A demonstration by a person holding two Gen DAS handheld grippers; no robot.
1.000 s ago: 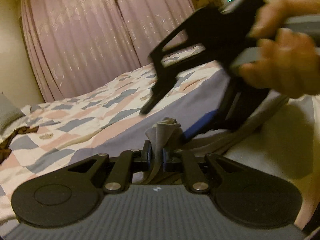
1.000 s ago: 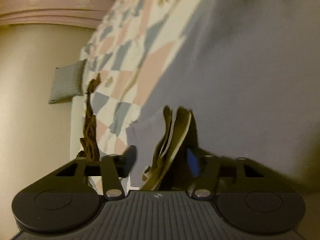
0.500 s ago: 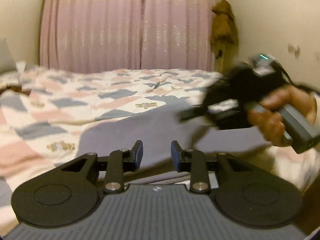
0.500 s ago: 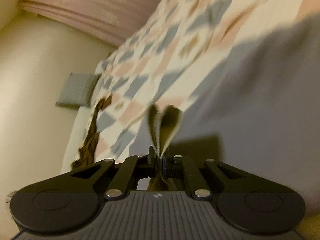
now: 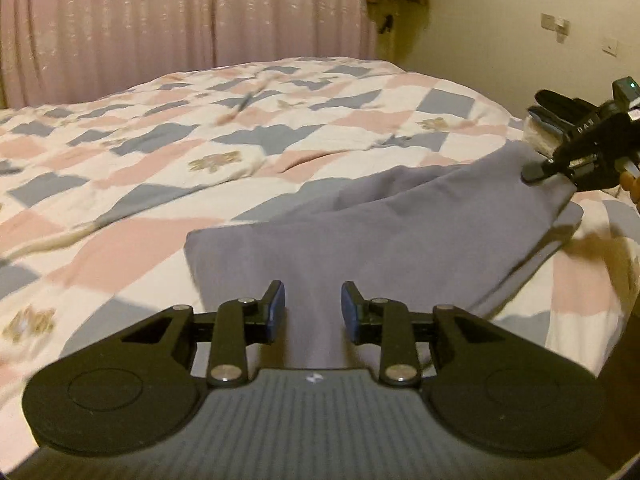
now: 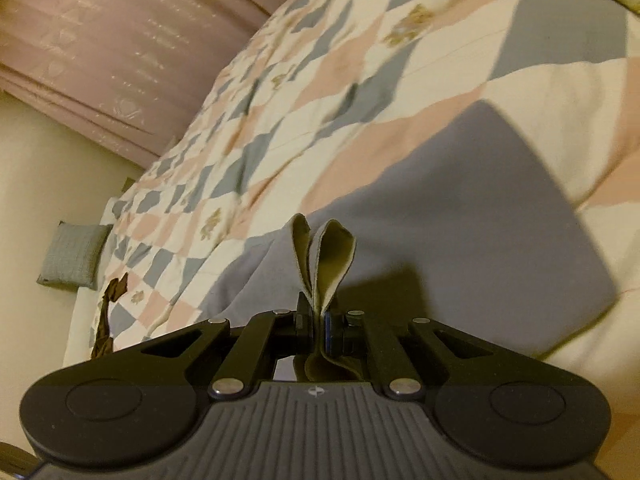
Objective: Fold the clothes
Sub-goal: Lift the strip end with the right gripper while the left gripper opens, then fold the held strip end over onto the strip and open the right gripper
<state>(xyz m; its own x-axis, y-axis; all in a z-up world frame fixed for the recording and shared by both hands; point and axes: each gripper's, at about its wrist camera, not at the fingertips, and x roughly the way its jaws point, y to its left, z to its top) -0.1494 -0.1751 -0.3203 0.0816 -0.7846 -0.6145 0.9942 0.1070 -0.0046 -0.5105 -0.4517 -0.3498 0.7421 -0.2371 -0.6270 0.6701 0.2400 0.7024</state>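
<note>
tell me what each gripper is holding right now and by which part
The right gripper pinches a bunched edge of the grey garment, lifting that end off the bed. The left gripper holds nothing; its fingers stand apart over the cloth.

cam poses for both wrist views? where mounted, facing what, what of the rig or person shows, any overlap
Left wrist: on the left tongs, open, looking level across the quilted bed to pink curtains; right tongs and fingers at the right edge.
Right wrist: on the right tongs, rolled sideways, shut on the grey garment; no hand visible.
Shared: garment, bed, curtains.
</note>
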